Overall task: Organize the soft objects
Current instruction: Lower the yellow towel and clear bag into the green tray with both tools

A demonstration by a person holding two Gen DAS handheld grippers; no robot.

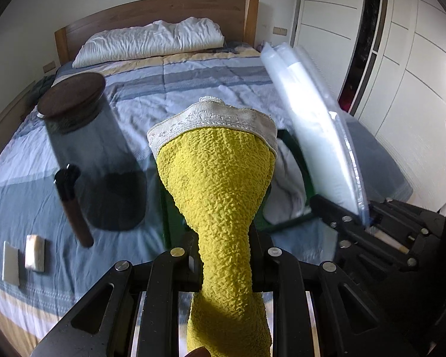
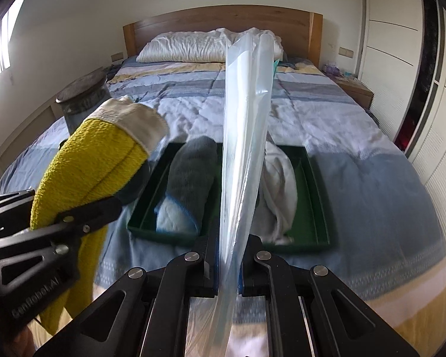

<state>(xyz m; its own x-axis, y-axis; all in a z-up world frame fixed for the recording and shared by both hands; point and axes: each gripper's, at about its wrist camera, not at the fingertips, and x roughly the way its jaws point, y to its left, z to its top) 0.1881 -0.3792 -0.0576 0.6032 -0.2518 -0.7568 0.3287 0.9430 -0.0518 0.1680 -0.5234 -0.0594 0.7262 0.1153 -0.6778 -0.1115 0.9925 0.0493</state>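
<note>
Left gripper (image 1: 226, 255) pinching yellow cloth (image 1: 220, 184); right gripper (image 2: 227, 267), alongside, clamping clear bag (image 2: 243, 136) upright, probably for bagging over tray (image 2: 315, 208) ahead

The left gripper (image 1: 224, 255) points steeply downward, its jaws pinched on a yellow towel (image 1: 220, 178) that sticks up between them. Just to its right, the right gripper (image 2: 227, 270) tilts down likewise, its jaws clamped on a clear plastic bag (image 2: 243, 136) standing upright from them.
</note>
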